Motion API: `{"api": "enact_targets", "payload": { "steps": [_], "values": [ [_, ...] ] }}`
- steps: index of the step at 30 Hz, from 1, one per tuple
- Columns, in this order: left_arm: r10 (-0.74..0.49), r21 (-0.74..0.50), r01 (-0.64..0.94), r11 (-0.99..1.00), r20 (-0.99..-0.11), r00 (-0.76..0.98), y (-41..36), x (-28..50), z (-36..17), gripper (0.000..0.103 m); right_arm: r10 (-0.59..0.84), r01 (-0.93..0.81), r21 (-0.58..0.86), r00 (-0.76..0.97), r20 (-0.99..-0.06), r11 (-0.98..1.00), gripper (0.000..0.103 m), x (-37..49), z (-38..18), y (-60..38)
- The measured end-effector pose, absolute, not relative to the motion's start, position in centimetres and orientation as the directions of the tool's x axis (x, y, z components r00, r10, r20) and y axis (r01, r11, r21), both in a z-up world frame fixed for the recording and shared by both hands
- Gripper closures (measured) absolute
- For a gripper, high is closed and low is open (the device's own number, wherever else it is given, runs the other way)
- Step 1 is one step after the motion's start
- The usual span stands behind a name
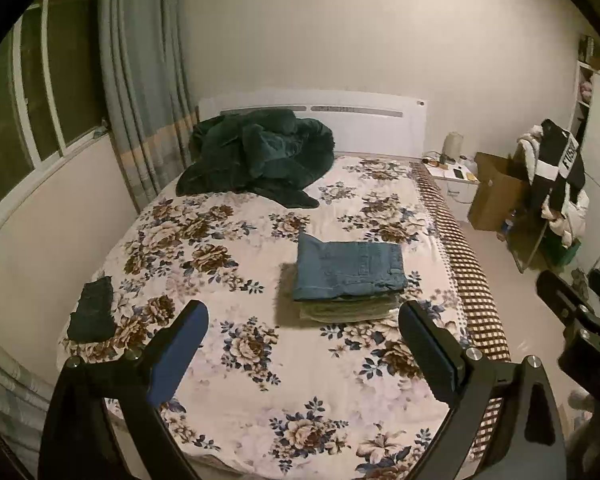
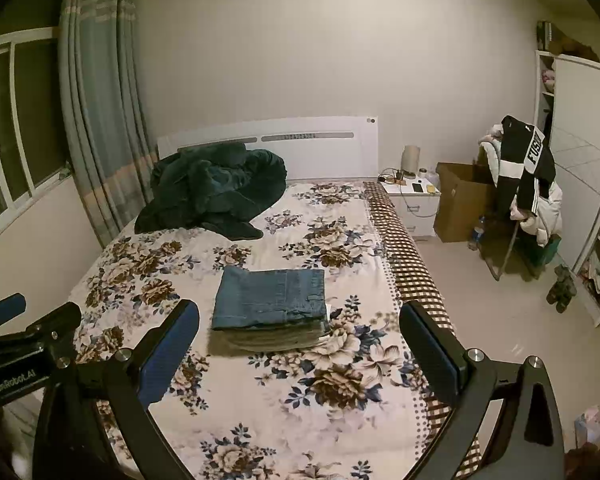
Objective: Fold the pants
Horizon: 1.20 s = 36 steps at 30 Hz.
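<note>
A folded pair of blue jeans [image 1: 350, 270] lies on top of a stack of folded pale garments [image 1: 346, 310] in the middle of the floral bed [image 1: 260, 400]. It also shows in the right wrist view [image 2: 270, 298] on the same stack [image 2: 272, 338]. My left gripper [image 1: 302, 346] is open and empty, held above the bed's near end, short of the stack. My right gripper [image 2: 300, 344] is open and empty, also held back from the stack. The left gripper's body shows at the left edge of the right wrist view [image 2: 16, 344].
A dark green blanket [image 1: 256, 154] is heaped near the headboard. A small dark folded garment [image 1: 92, 310] lies at the bed's left edge. Right of the bed stand a nightstand [image 2: 414, 202], a cardboard box [image 2: 460, 204], a clothes-covered chair [image 2: 528, 184] and a wardrobe [image 2: 584, 168].
</note>
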<state>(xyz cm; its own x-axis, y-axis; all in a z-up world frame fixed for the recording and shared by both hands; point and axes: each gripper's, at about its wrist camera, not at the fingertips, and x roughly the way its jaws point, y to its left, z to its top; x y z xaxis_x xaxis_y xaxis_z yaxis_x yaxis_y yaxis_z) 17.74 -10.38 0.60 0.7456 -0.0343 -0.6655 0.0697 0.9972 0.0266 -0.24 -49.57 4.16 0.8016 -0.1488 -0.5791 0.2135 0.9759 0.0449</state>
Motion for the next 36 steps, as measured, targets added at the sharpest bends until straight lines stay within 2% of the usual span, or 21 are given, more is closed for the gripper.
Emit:
{"api": "enact_targets", "payload": {
  "steps": [2, 16, 36],
  "values": [
    [-0.04, 0.024, 0.076, 0.997, -0.67, 0.741, -10.5, 17.6, 0.5, 0.0, -0.142, 0.207, 0.047, 0.801, -0.582, 0.977, 0.001, -0.6, 4.5, -49.2],
    [-0.021, 0.018, 0.042, 0.999, -0.64, 0.768, -9.4, 16.9, 1.8, 0.0, -0.141, 0.205, 0.047, 0.805, -0.577, 0.978, 0.0, -0.7, 5.1, -48.8],
    [-0.013, 0.017, 0.031, 0.999, -0.645, 0.764, -8.6, 16.5, 2.2, 0.0, -0.122, 0.185, 0.049, 0.8, -0.588, 0.981, 0.0, -0.5, 6.0, -48.0]
  ]
}}
